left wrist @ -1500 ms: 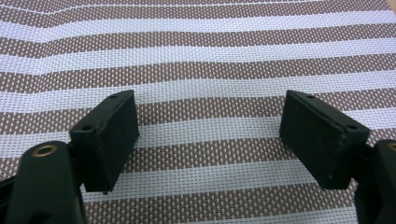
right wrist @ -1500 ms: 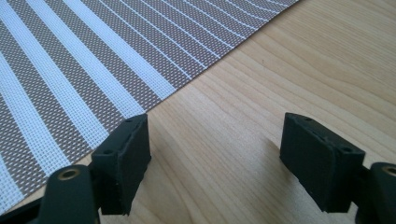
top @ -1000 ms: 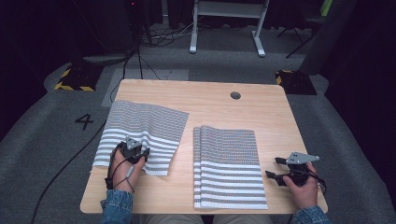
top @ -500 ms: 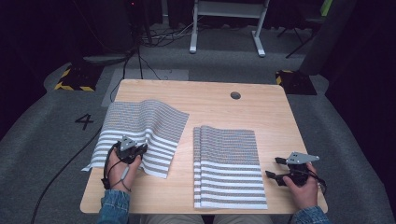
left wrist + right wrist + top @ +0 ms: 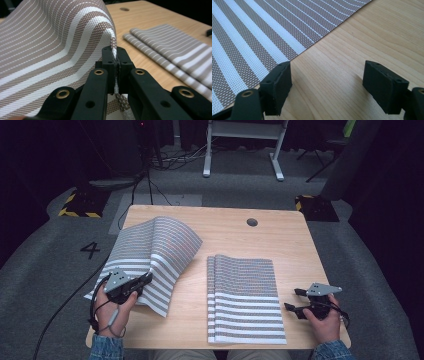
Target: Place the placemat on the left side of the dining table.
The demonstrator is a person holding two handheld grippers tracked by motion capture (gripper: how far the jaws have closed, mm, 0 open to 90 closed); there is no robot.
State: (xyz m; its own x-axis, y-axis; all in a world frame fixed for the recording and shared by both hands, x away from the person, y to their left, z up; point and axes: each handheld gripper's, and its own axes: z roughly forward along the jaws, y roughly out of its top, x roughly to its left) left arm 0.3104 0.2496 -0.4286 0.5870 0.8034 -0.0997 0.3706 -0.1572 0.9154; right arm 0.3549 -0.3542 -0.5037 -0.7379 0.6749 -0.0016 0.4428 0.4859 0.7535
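Lifted: left tongs clamped on striped placemat edge, raising it off bench.
Right tongs: wide open, empty, beside folded placemat.
Meaning: probably a fold starting.

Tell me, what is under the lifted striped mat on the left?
Under the lifted mat only bare table shows at its edges; the mat hides the middle. The left gripper pinches its edge.

Left gripper pads hide the pinched edge of the raised striped mat, folded mat blurs near the frame edge, person's forearms cut off at bottom.
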